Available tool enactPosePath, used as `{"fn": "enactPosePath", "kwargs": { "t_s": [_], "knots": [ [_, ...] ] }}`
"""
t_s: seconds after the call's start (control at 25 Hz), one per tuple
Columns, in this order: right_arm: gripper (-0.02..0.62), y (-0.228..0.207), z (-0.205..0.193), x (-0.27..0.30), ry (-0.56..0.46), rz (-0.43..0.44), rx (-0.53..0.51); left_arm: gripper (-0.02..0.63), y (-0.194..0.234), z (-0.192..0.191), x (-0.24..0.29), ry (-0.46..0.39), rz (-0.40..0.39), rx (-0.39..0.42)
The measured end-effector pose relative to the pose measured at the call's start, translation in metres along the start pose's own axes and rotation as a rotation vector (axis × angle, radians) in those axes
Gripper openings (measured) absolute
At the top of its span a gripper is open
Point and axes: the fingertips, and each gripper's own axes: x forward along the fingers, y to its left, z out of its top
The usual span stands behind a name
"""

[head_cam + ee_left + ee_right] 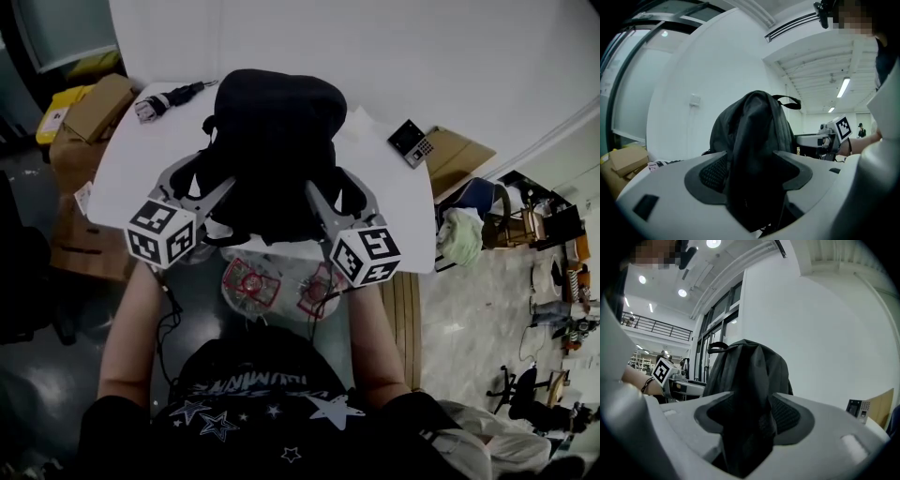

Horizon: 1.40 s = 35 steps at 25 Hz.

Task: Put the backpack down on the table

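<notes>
Nearest to us, our forearms point(131, 319) reach out from a dark star-printed shirt point(262, 412) toward the near edge of the white table point(127, 164). At that edge our left gripper point(754, 174) has its jaws spread wide, and a black shoulder strap point(754, 197) hangs loosely in the gap between them. Our right gripper point(750, 418) is just as wide, with the other shoulder strap point(747, 441) draped between its jaws. Neither grips anything. Just beyond both sets of jaws, the black backpack point(272, 131) stands upright on the table between the two grippers, with its straps facing us and its top handle loop point(787, 100) arching above it. Past the backpack on the left, a black cabled tool point(169, 98) lies on the tabletop. On the right, a small dark keypad device point(411, 142) sits near the table's far corner. Off the table's left side we see a cardboard box point(98, 105) with something yellow point(54, 114) beside it, and a white wall point(375, 47) rises behind the table
</notes>
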Motion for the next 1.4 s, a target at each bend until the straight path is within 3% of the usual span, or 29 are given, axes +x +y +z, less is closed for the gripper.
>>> {"fn": "enactPosePath", "kwargs": {
  "t_s": [0.12,0.28,0.48,0.6,0.72,0.88,0.92,1.04,1.4],
  "knots": [
    [0.247,0.001,0.001,-0.014,-0.008,-0.038,0.007,0.31,-0.003,0.003,-0.015,-0.022,0.015,-0.002],
    [0.247,0.012,-0.005,-0.036,-0.021,-0.057,0.038,0.31,-0.013,-0.001,-0.036,-0.034,0.016,-0.001],
    [0.245,0.036,-0.014,-0.051,-0.023,-0.044,0.074,0.31,-0.03,0.004,-0.075,-0.112,0.004,0.013],
    [0.241,0.053,-0.016,-0.055,-0.021,-0.023,0.084,0.308,-0.042,-0.012,-0.091,-0.058,-0.028,0.027],
    [0.24,0.074,-0.018,-0.057,-0.006,0.003,0.085,0.305,-0.052,-0.024,-0.105,-0.023,-0.07,-0.015],
    [0.227,0.098,-0.018,-0.065,-0.02,0.024,0.075,0.225,-0.066,-0.041,-0.12,0.024,-0.116,-0.058],
    [0.176,0.102,-0.019,-0.067,-0.023,0.026,0.069,0.191,-0.069,-0.046,-0.124,0.038,-0.123,-0.063],
    [0.137,0.114,-0.026,-0.076,-0.008,0.027,0.066,0.079,-0.076,-0.057,-0.138,0.062,-0.131,-0.083],
    [0.029,0.153,-0.037,-0.118,0.02,-0.028,0.069,0.01,-0.092,-0.066,-0.183,0.06,-0.145,-0.1]
  ]
}}
